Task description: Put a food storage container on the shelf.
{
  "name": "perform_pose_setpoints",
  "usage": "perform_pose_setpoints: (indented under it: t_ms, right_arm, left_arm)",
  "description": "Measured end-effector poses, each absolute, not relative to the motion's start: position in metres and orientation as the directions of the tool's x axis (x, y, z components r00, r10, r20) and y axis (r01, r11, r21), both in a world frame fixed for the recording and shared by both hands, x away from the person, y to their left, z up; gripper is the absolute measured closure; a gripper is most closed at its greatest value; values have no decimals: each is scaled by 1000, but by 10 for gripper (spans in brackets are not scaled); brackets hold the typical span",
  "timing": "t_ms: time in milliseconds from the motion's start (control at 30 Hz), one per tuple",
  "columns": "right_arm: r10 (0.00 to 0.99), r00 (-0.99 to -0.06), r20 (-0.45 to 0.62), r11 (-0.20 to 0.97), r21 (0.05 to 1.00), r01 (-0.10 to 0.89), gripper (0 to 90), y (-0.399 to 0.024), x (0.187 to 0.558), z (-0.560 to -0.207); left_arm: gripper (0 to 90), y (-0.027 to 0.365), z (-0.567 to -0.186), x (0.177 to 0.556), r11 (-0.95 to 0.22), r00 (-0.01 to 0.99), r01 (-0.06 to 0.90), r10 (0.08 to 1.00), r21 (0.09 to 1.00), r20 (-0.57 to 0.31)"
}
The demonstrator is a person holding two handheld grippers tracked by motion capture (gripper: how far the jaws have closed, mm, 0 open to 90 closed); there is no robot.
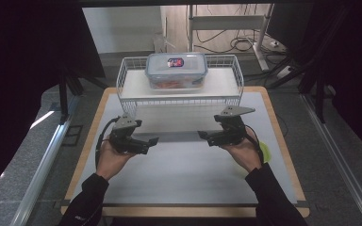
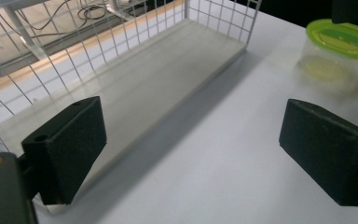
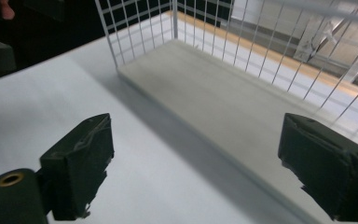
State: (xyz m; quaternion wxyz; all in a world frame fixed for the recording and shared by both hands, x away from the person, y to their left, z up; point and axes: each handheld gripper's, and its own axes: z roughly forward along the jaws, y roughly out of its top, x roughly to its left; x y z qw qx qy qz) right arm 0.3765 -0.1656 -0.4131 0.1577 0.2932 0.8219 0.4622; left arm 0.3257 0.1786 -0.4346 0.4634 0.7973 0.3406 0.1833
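**Both tools standing open in front of the wire shelf**

Dark sleeves are coming in at the bottom of the high view, each hand carrying a tool over the white counter [image 1: 179, 174]. Left tool [image 1: 152, 140] and right tool [image 1: 202, 135] are pointing toward each other, well apart, with nothing between their jaws. Behind them the wire shelf [image 1: 179, 84] is standing on the counter, and a clear lidded food box [image 1: 176, 70] is sitting on its upper board. A green-lidded tub [image 1: 265, 151] is peeking out just beside the right hand.

Looking along the left tool [image 2: 191, 154], its two black jaws are gaping wide over bare counter, gripping nothing. The shelf's lower board is lying just ahead, and the green-lidded tub [image 2: 338, 53] is standing on the counter beyond its end.

Looking along the right tool [image 3: 196, 163], the jaws are likewise spread wide and holding nothing, framing the front edge of the shelf's lower board [image 3: 223, 102].
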Motion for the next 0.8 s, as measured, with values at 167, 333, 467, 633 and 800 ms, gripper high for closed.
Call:
perform_pose_setpoints:
  t_ms: [167,333,467,633,800]
  right_arm:
    - [630,-776,11,418,838,351,73,-169,365,-425]
    - [637,-770,37,416,824,384,67,-174,352,-439]
    - [636,-770,52,410,822,395,66,-177,342,-449]
    - [630,-776,43,423,818,389,66,-175,330,-458]
    - [626,-780,11,473,790,390,61,-173,323,-471]
  left_arm:
    - [59,183,-446,310,-339,710,355,704,871,-15]
    - [31,188,-459,296,-355,699,351,715,867,10]
    - [28,190,-473,285,-348,700,359,714,866,-4]
    - [16,189,-491,274,-382,700,375,714,845,13]
    - [12,189,-497,269,-395,696,367,717,842,33]
